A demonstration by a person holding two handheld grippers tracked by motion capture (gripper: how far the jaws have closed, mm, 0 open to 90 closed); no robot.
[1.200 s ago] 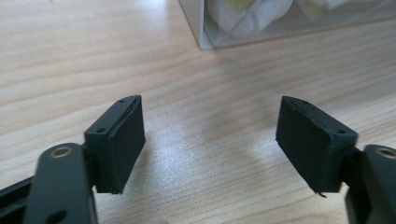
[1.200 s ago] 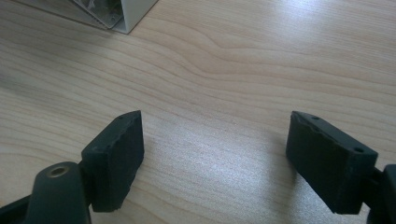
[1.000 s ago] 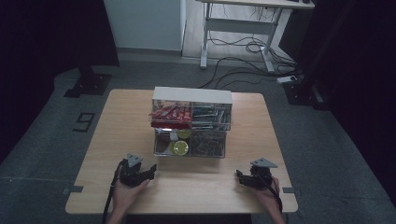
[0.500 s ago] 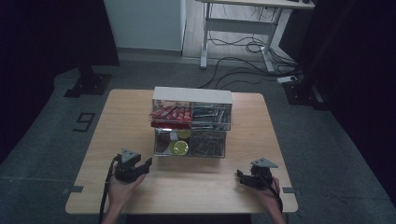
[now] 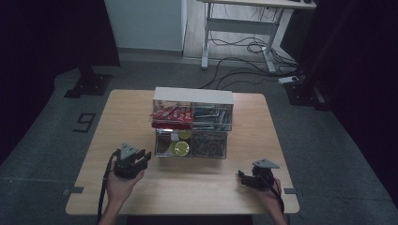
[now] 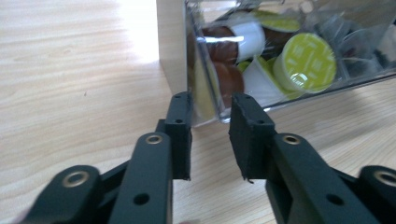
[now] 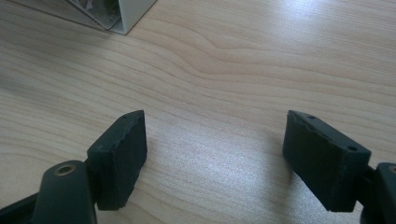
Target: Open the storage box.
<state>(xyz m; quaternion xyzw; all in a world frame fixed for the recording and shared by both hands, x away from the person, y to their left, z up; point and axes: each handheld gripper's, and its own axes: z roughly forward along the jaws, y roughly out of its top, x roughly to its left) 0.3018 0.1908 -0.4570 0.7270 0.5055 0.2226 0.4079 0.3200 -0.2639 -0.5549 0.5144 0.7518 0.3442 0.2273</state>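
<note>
**Left claw nearly closed at the corner of the lower clear drawer**

The left claw (image 5: pixel 141 158) is held in the person's left hand (image 5: pixel 119 185), raised a little off the wooden surface (image 5: pixel 197 187) and aimed up and to the right at the clear drawer unit (image 5: pixel 192 123). Its jaws have just been closing and now stand with a narrow gap between them. In the left gripper view they sit right in front of the near left corner of the lower drawer (image 6: pixel 280 60), with nothing clamped between the pads (image 6: pixel 181 135); whether they touch the plastic I cannot tell. Behind that corner lie coffee capsules, one with a lime-green lid (image 6: pixel 306 63) and brown ones (image 6: pixel 229 77) beside it.

The right claw (image 5: pixel 244 177) rests low at the front right of the surface, in the right hand (image 5: pixel 270 194), well apart from the drawers. Its jaws are spread wide and empty; the right gripper view has bare wood between them and a corner of the unit (image 7: pixel 126 14) at the top left.

The drawer unit stands mid-surface, two tiers high. The upper tier holds red packets (image 5: pixel 171 114) on the left and dark items on the right. The lower drawer sticks out slightly toward the person. Nothing lies between the left claw and the drawer. Beyond the surface are a grey floor, a desk frame (image 5: pixel 239 33) and loose cables (image 5: pixel 244 47).
</note>
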